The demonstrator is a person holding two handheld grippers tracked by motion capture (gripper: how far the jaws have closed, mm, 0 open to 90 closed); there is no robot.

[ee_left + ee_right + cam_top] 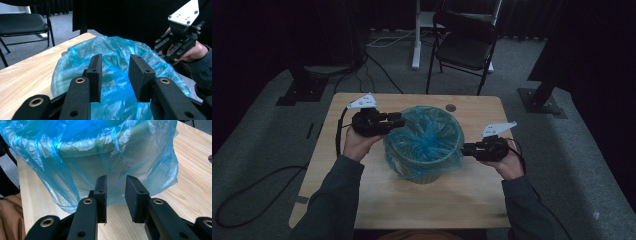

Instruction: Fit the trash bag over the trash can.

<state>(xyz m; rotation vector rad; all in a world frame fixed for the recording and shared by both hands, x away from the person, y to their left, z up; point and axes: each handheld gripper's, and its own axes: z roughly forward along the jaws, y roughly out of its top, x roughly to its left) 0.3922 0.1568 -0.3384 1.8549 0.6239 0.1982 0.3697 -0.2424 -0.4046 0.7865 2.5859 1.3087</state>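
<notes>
A pale round bin [427, 172] lined with a blue plastic bag [424, 137] stands in the middle of the wooden table [362, 195]. My left gripper [401, 121] hovers at the bin's left rim. Its jaws are open, and in the left gripper view [115, 58] they point over the crumpled bag [75, 65] with nothing between them. My right gripper [464, 148] sits low at the bin's right side. It is open [116, 179], and its pads stand just short of the hanging bag film [155, 157] and the bin wall [87, 150]. The right gripper [161, 48] also shows across the bin.
A black folding chair [464, 42] stands beyond the table's far edge. Cables [257, 190] trail over the grey carpet at the left. Dark stand bases [539, 100] flank the table. A small round hole [451, 107] marks the tabletop behind the bin.
</notes>
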